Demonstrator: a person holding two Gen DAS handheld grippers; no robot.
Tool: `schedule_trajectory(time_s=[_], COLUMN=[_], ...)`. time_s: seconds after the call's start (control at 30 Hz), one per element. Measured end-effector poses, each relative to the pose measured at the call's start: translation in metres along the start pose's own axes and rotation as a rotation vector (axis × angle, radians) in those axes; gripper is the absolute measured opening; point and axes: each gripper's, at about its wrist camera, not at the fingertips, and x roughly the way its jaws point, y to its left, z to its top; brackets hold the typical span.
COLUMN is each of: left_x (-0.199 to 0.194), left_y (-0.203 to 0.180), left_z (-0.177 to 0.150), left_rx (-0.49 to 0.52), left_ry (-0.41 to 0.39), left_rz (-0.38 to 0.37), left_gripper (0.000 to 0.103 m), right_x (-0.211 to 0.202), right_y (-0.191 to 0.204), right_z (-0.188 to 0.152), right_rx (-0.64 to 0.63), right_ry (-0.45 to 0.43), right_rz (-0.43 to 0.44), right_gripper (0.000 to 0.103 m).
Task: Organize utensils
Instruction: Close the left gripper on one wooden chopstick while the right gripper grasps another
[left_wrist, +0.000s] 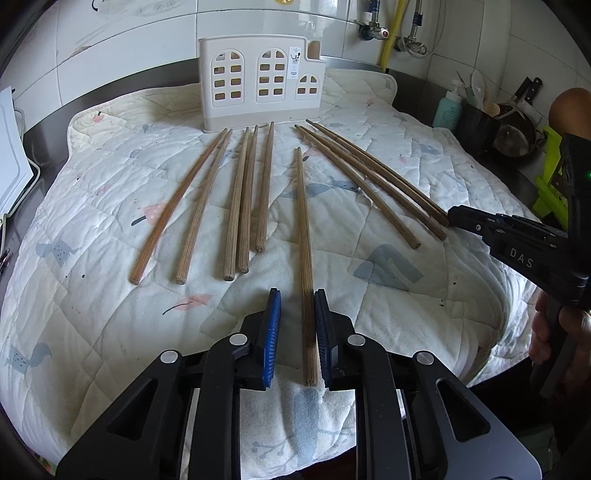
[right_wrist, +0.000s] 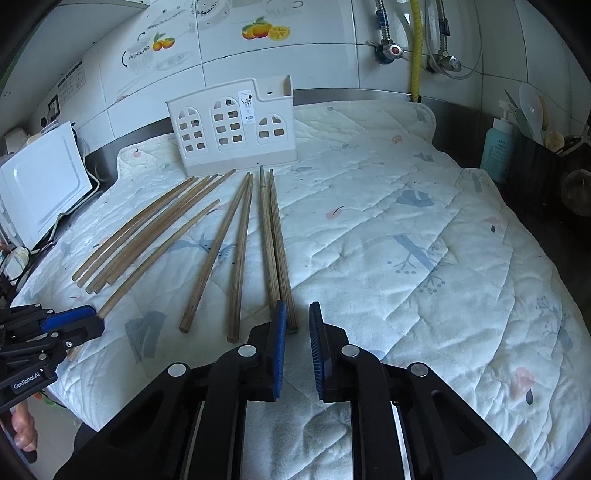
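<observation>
Several long wooden chopsticks lie on a quilted mat (left_wrist: 110, 206) in front of a white house-shaped utensil holder (left_wrist: 258, 81), which also shows in the right wrist view (right_wrist: 232, 125). My left gripper (left_wrist: 297, 295) is open, its blue pads on either side of the near end of one chopstick (left_wrist: 303, 236), which touches the right pad. My right gripper (right_wrist: 297, 308) is open and empty; the near ends of a chopstick pair (right_wrist: 275, 240) lie just beside its left pad. The right gripper also shows in the left wrist view (left_wrist: 452, 218), at the ends of the right-hand chopsticks.
A white appliance (right_wrist: 40, 184) stands at the mat's left. A teal soap bottle (right_wrist: 498, 147), a utensil pot and dark cookware stand at the right. Pipes and valves (right_wrist: 415, 48) run down the tiled wall behind.
</observation>
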Motion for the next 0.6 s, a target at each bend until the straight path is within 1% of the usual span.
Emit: schedule_trajectory(time_s=[0.07, 0.23, 0.33, 0.47, 0.6], left_x=[0.000, 0.000, -0.001, -0.001, 0.000], left_y=[-0.001, -0.002, -0.002, -0.003, -0.003], left_z=[0.000, 0.000, 0.000, 0.000, 0.000], left_rx=[0.003, 0.006, 0.003, -0.001, -0.005], left_ry=[0.000, 0.004, 0.007, 0.008, 0.002], left_rz=[0.002, 0.000, 0.001, -0.001, 0.001], left_gripper=[0.018, 0.018, 0.018, 0.018, 0.018], right_x=[0.000, 0.004, 0.010, 0.016, 0.019], right_y=[0.003, 0.006, 0.002, 0.008, 0.006], right_z=[0.000, 0.003, 0.007, 0.008, 0.008], right_rx=[-0.018, -0.058, -0.056, -0.109, -0.098], right_ry=[-0.002, -0.001, 0.015, 0.023, 0.011], right_rz=[0.004, -0.043, -0.023, -0.023, -0.008], right_gripper=[0.013, 0.013, 0.013, 0.013, 0.012])
